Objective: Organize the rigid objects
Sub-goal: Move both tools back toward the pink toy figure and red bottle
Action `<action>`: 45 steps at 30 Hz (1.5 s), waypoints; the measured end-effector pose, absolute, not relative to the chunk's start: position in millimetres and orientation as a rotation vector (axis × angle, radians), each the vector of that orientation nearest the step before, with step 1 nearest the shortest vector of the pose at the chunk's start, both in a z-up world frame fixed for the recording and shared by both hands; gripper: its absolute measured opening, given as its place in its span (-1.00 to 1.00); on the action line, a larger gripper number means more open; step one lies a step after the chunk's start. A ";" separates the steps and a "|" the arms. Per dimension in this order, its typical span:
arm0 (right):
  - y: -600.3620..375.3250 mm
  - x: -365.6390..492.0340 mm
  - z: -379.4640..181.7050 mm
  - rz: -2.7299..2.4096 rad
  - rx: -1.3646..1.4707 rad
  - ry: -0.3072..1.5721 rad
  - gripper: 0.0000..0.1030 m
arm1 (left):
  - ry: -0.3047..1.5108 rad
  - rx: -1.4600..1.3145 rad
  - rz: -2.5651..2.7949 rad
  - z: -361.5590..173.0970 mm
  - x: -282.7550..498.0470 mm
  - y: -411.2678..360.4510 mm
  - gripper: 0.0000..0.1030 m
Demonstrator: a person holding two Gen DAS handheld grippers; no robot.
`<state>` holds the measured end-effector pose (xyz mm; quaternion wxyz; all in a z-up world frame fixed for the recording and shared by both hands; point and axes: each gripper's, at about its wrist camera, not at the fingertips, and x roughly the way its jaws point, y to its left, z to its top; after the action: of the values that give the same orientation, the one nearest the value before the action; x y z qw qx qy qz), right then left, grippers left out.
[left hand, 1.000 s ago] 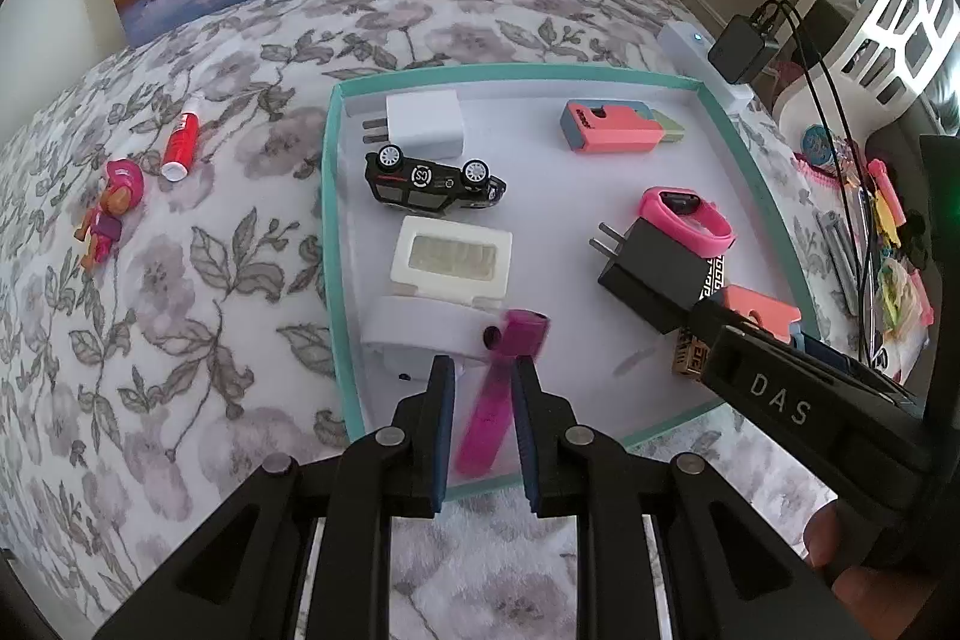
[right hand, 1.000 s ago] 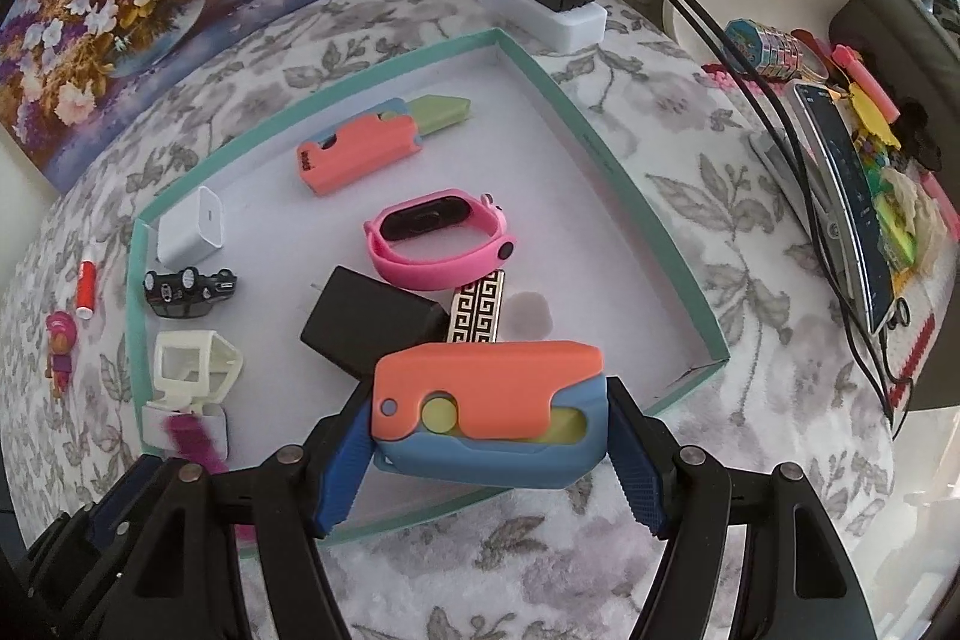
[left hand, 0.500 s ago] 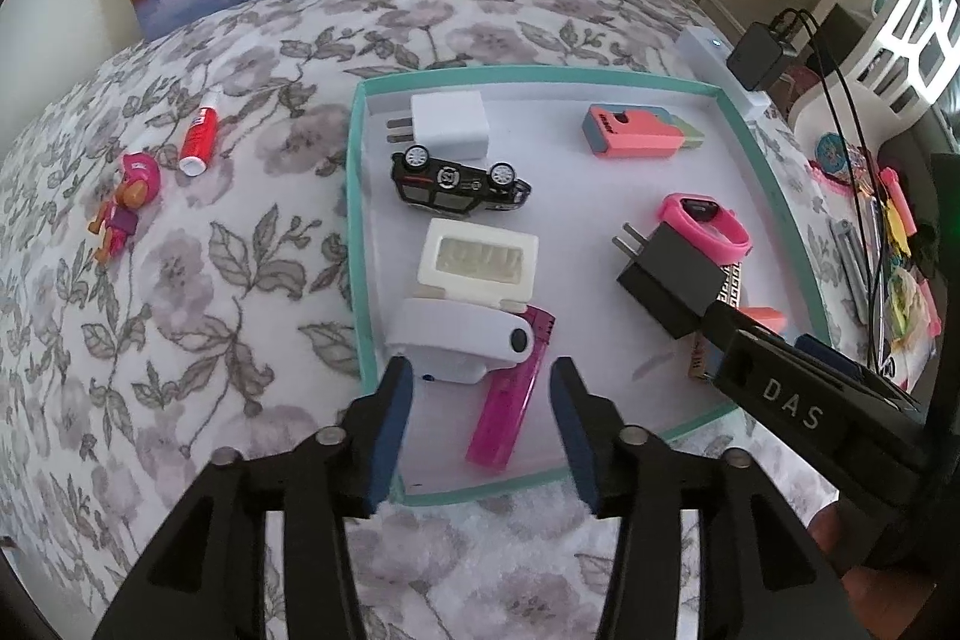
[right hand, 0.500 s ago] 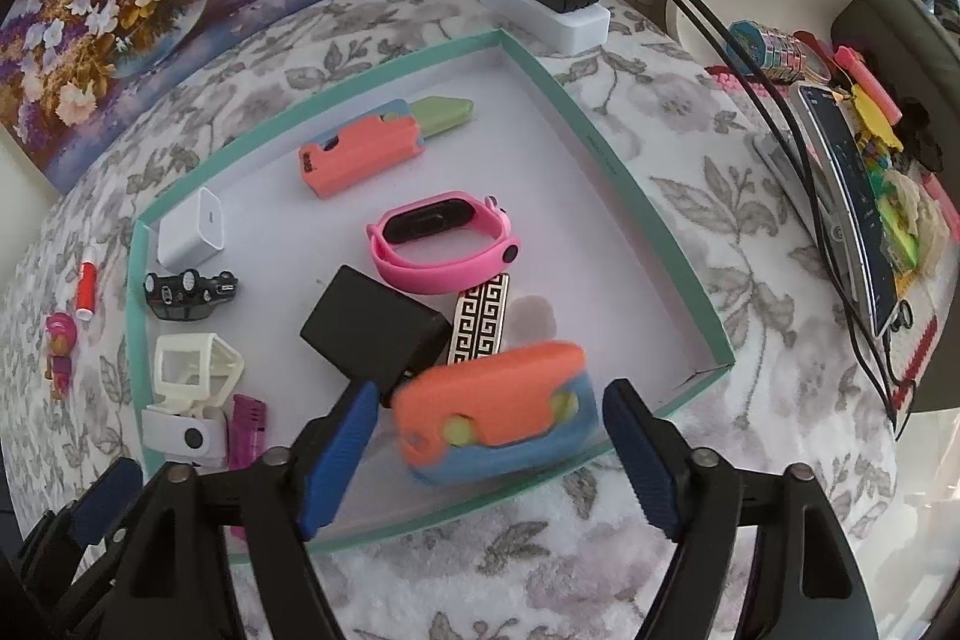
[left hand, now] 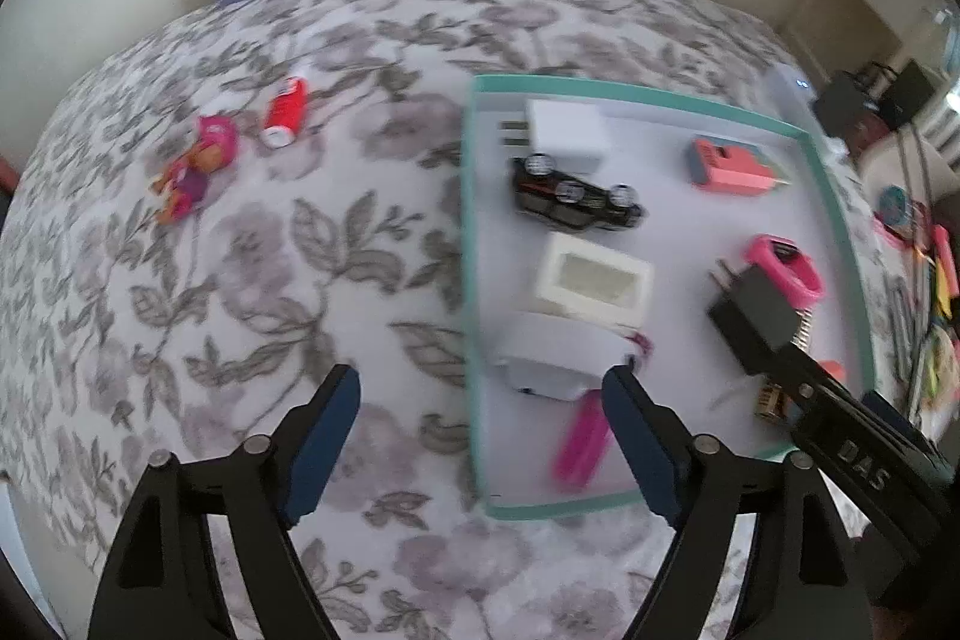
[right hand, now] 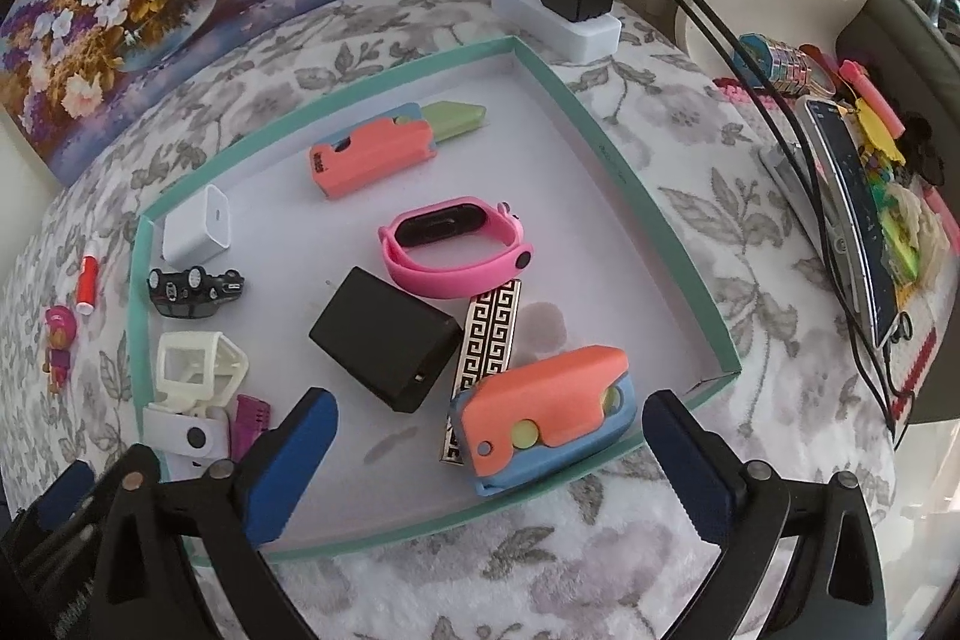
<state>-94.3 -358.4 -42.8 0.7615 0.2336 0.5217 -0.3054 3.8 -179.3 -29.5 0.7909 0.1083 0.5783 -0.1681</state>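
Tools (left hand: 480, 424) (right hand: 489, 451) both spread, empty; pink stick (left hand: 579, 439) half-hidden under white clip (left hand: 552, 352).

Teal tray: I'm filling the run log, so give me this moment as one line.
left gripper: open, empty | right gripper: open, empty | orange-blue toy: in teal tray | red tube, doll: outside

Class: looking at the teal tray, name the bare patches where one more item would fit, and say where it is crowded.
Free: the far right corner of the tray, beyond the pink wristband and right of the far orange cutter; also the near middle, between the black charger and the front rim. Crowded: the left side, around the toy car and white frame.
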 end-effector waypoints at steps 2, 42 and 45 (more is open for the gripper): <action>-357.7 -93.3 -43.3 -0.659 0.504 1.139 1.00 | 1.261 0.223 -0.320 -32.2 8.7 -172.9 0.73; -269.4 -47.5 -12.7 -0.463 0.322 1.100 1.00 | 1.232 -0.085 -0.014 -13.4 81.0 -32.4 0.74; -267.3 -41.7 -11.1 -0.465 0.315 1.104 1.00 | 1.242 -0.117 -0.018 -15.4 87.4 -25.8 0.74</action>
<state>-41.7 -267.3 -11.1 0.8143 0.1477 0.5174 -0.2177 87.4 -25.8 -15.4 0.8117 -0.0546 0.5815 -0.0086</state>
